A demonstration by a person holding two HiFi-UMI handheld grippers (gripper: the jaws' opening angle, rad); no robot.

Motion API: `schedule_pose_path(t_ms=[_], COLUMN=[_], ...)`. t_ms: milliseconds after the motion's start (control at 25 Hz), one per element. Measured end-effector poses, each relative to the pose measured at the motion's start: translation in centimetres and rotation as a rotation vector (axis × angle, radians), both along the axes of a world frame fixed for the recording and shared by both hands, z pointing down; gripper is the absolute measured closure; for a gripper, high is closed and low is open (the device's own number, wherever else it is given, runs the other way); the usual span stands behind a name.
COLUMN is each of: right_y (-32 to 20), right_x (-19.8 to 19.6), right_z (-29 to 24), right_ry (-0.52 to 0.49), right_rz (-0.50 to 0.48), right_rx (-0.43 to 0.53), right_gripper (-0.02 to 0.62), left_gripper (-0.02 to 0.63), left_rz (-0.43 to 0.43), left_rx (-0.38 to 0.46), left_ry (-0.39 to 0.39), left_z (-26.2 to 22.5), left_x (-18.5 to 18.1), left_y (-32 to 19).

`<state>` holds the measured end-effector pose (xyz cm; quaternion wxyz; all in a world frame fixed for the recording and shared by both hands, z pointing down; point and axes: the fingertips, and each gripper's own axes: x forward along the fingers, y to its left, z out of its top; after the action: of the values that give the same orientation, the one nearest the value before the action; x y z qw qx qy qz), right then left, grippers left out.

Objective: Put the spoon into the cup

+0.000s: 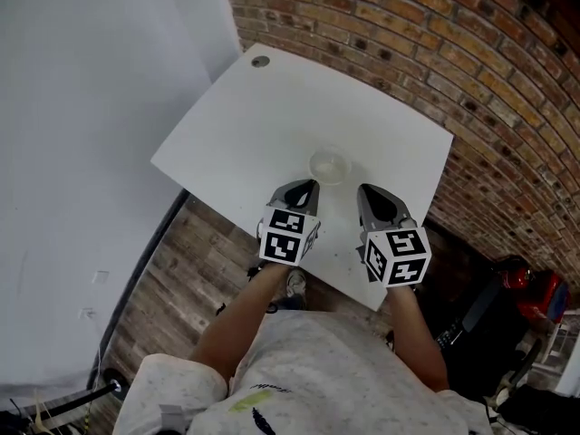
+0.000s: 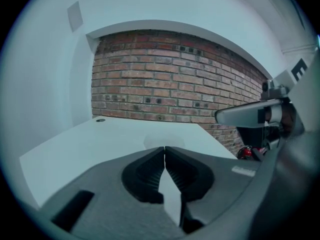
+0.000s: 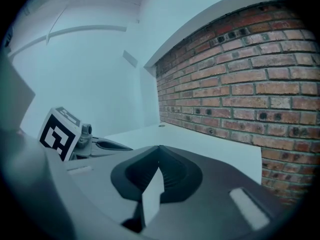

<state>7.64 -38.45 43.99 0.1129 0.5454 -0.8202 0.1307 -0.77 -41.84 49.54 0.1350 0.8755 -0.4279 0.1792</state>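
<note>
The 2 claws are closed, tips together and gripping nothing: left claw (image 1: 306,187), right claw (image 1: 366,191). They sit side by side over the near part of the white desk (image 1: 263,116). A clear cup (image 1: 330,165) stands on the desk just ahead, between them.

Legible text: none is found in any view.
Black-and-white square patterns are carried on the left cube (image 1: 288,235) and the right cube (image 1: 397,256); no letters or numbers are read from them. A pale label (image 2: 245,170) on the left gripper (image 2: 164,149) and a pale strip (image 3: 247,207) on the right gripper (image 3: 159,148) are too blurred to be read. A shirt mark (image 1: 251,397) is not made out.
</note>
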Motion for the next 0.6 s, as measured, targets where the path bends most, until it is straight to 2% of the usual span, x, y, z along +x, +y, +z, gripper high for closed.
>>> schedule_pose_path(t_ms=[600], right_y=[-1.5], right_x=[0.6], right_z=[0.5], right_ry=[-0.001], right_rz=[0.019], right_rx=[-0.010], right_gripper=[0.586], left_gripper=[0.600], left_rz=[0.040], left_rx=[-0.029], left_ry=[-0.056], left_z=[1.4], left_x=[1.0], left_y=[-1.5])
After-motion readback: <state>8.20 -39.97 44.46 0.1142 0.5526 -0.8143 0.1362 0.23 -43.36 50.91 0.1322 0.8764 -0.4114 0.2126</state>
